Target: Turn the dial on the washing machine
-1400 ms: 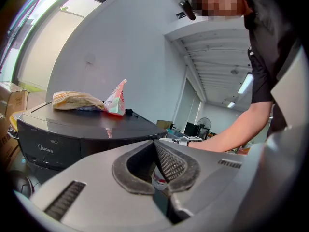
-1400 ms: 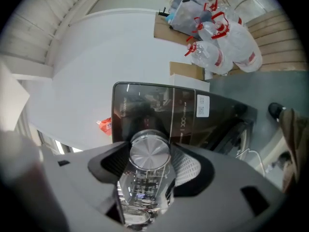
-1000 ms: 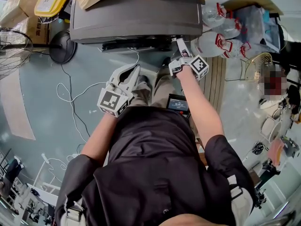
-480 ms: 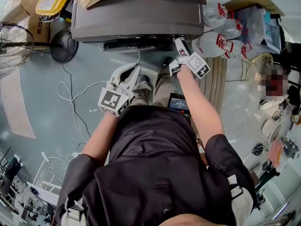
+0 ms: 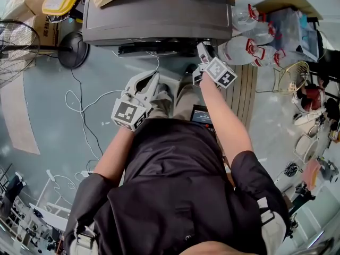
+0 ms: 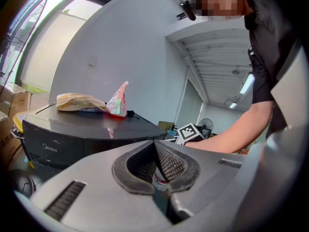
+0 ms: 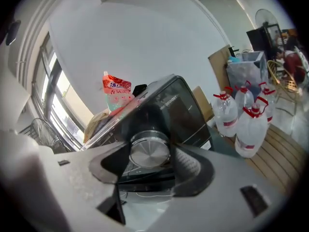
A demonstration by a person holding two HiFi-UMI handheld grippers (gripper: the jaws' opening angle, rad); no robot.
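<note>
Dial [image 7: 150, 152] between jaws of right tool [image 7: 151, 156]

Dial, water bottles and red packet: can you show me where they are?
dial [image 7: 150, 151], right gripper view, middle of its silver face.
water bottles [image 7: 251, 129], right gripper view, body of the front bottle.
red packet [image 7: 116, 93], right gripper view, its printed front.

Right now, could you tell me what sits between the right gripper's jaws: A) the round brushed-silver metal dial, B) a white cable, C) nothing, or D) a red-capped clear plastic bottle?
A: the pads of the right gripper clasp the round brushed-silver metal dial on the dark washing machine.
</note>
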